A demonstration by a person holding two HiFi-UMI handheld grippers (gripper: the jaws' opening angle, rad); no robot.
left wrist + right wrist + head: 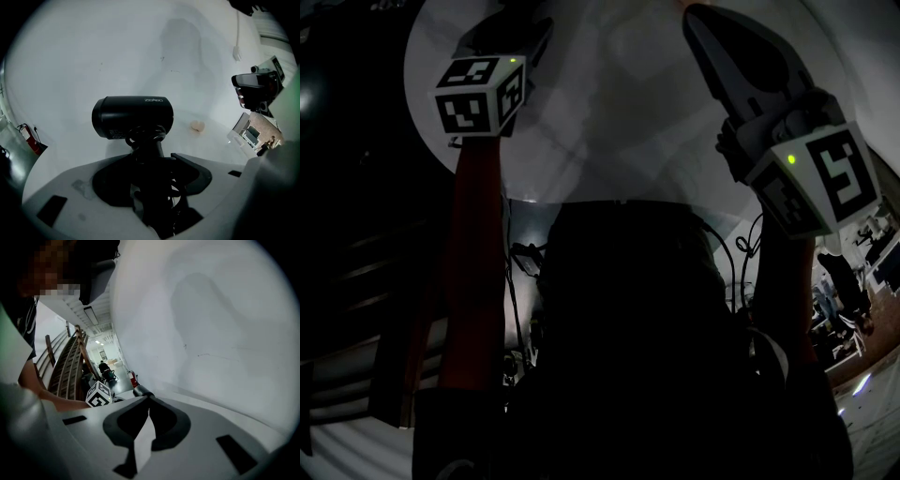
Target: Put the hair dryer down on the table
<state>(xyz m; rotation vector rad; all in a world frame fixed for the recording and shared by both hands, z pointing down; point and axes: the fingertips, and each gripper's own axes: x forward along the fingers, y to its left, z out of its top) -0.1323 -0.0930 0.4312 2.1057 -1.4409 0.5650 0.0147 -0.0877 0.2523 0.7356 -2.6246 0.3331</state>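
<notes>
Two grippers are in view, and only one carries a load. The left gripper [157, 157] has its jaws clamped on the handle of the black hair dryer [132, 117], whose barrel lies crosswise just beyond the jaw tips, over the white tabletop [140, 56]. I cannot tell whether the dryer touches the surface or hangs above it. The right gripper [147, 399] has its jaws pressed together on nothing and is well apart from the dryer. I judge the main hazard to be early release: if the jaws open with the barrel off the tabletop, the dryer drops. The cord [145, 136] is coiled around the handle where the jaws hold it, so the grip may sit on cable rather than plastic and could let the handle twist. The round barrel may also roll once freed. A small beige object [197, 125] lies near the barrel's right end, and a roll could knock it.
</notes>
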